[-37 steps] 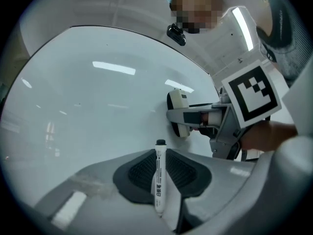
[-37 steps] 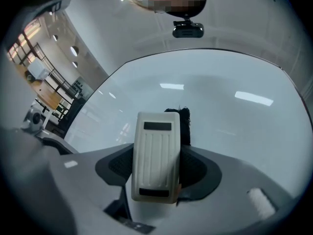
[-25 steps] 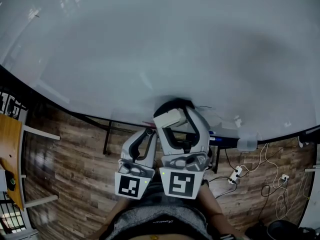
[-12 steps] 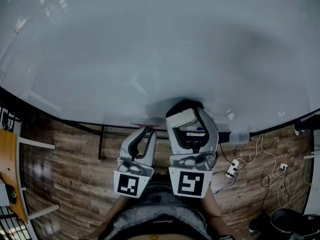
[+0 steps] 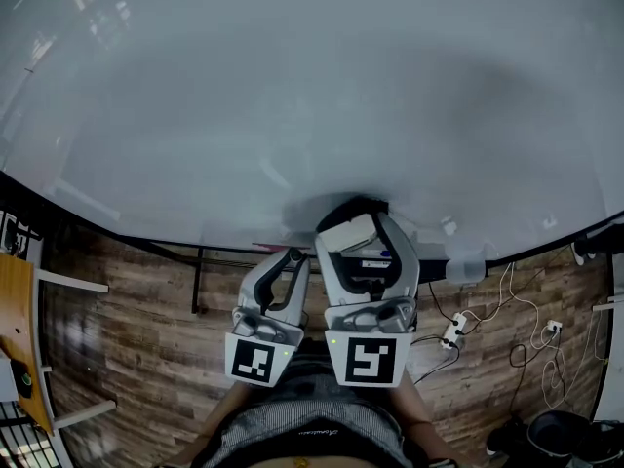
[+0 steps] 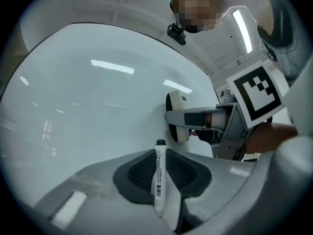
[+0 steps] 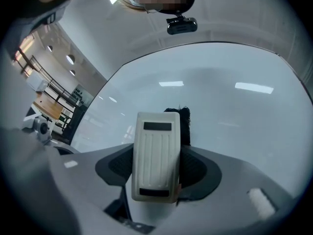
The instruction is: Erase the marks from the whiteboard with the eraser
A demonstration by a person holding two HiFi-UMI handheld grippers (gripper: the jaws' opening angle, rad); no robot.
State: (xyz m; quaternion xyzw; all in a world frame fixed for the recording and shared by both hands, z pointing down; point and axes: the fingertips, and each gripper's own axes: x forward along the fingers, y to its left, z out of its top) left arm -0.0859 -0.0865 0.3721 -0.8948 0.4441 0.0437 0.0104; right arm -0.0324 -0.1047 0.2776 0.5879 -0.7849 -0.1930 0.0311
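A large whiteboard [image 5: 312, 96] fills the upper head view, and I see no marks on it. My right gripper [image 5: 353, 224] is shut on a cream eraser [image 5: 348, 233] with black felt; the eraser [image 7: 155, 155] rests with its felt against the whiteboard [image 7: 230, 116] near its lower edge. My left gripper [image 5: 292, 257] sits just left of it, lower, shut on a white marker [image 6: 160, 177] with a black cap. In the left gripper view the right gripper's eraser [image 6: 178, 116] touches the whiteboard [image 6: 88, 111].
Below the board runs its tray [image 5: 429, 261] with small items on it. A wooden floor [image 5: 127, 339] lies underneath, with cables and a power strip [image 5: 453, 331] at right. A wooden desk [image 5: 15, 330] stands at far left.
The right gripper with the eraser has slid a little to the right along the board's lower edge, then slightly back left. The left gripper has kept beside it.
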